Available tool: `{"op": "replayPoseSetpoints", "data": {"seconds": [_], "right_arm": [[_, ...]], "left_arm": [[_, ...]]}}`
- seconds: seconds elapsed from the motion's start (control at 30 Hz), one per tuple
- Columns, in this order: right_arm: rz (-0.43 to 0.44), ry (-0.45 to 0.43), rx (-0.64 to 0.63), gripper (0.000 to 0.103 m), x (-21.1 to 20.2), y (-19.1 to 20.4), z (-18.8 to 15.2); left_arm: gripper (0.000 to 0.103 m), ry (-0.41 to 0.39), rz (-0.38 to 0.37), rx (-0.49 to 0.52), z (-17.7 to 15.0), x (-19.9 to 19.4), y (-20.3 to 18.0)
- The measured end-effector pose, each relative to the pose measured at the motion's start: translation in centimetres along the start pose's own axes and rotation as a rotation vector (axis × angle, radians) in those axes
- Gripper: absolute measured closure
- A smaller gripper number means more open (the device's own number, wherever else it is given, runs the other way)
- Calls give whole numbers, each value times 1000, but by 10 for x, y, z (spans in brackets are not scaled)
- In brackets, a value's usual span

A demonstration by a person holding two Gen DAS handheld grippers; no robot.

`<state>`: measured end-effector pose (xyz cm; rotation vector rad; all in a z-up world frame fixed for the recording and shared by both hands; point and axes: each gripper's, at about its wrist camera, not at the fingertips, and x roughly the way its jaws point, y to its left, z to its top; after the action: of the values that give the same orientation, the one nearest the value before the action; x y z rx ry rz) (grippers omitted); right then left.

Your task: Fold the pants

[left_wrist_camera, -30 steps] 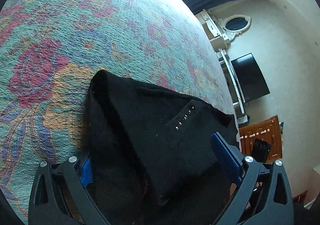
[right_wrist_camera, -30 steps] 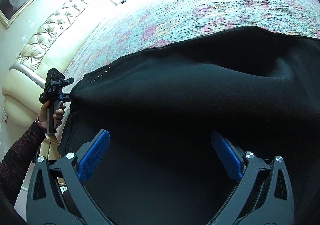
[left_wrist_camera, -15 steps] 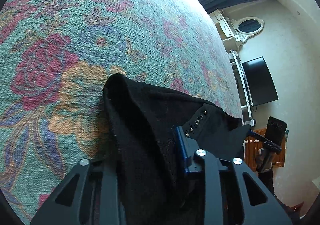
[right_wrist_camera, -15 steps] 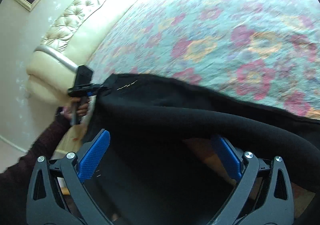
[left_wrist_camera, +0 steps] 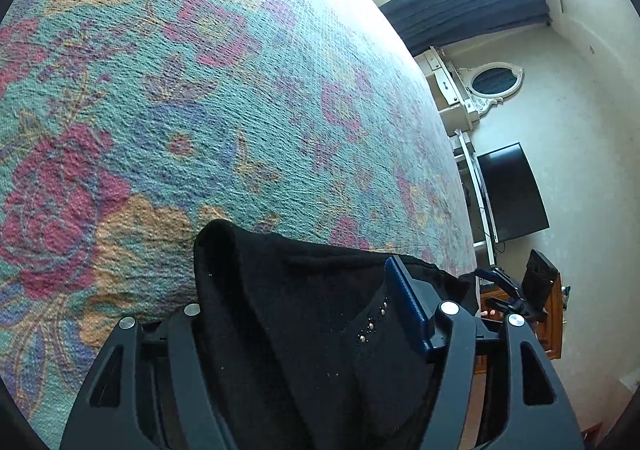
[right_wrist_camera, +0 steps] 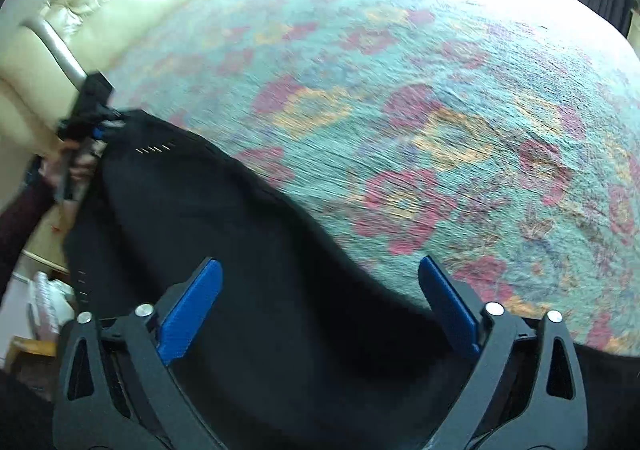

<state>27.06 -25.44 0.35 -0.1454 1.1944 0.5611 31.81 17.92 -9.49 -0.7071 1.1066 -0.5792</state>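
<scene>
The pants [left_wrist_camera: 304, 314], draped over the bedspread [left_wrist_camera: 200, 90] edge at 6 o'clock, are clamped by the left gripper [left_wrist_camera: 308, 330], while the right gripper [right_wrist_camera: 320, 306] is held wide open, gripping nothing.

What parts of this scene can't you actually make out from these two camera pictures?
- Left wrist view: the left gripper's left finger is buried under the black pants.
- Right wrist view: the pants' lower part is cut off by the bottom edge and the right gripper.
- Right wrist view: motion blur smears the bedspread and the far gripper.
</scene>
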Motion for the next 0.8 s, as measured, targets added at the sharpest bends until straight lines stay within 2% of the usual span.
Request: {"op": "replayPoseSetpoints", "data": {"seconds": [0.03, 0.07, 0.1, 0.13, 0.2, 0.23, 0.27, 0.3, 0.43, 0.6, 0.7, 0.8], "right_arm": [[-42, 48, -31, 46, 17, -3, 2], [-72, 81, -56, 48, 28, -4, 3], [-103, 105, -82, 48, 36, -6, 4], [-110, 137, -113, 47, 44, -5, 3], [-101, 160, -140, 47, 49, -6, 2], [-87, 161, -133, 57, 48, -8, 2], [-46, 160, -123, 86, 45, -8, 2], [12, 165, -104, 93, 42, -8, 2], [-52, 106, -132, 94, 21, 2, 1], [-126, -107, -101, 94, -38, 15, -4], [-193, -225, -135, 94, -78, 44, -28], [-241, -277, -170, 94, -93, 75, -62]], "left_arm": [[42, 8, 11, 17, 0, 0, -1], [57, 17, 38, 41, -2, 1, -3], [66, 31, 88, 67, -1, 2, -3], [84, 41, 115, 74, -3, 4, 0], [88, 57, 88, 51, -3, 3, 9], [89, 59, 80, 55, -4, -1, 11], [90, 61, 83, 69, -4, -2, 9], [91, 58, 89, 92, -7, -6, 9], [94, 1, 67, 149, -7, -14, -5], [94, -97, -12, 195, -13, -47, -17], [94, -159, -87, 227, -22, -73, -31], [94, -200, -133, 263, -46, -96, -46]]}}
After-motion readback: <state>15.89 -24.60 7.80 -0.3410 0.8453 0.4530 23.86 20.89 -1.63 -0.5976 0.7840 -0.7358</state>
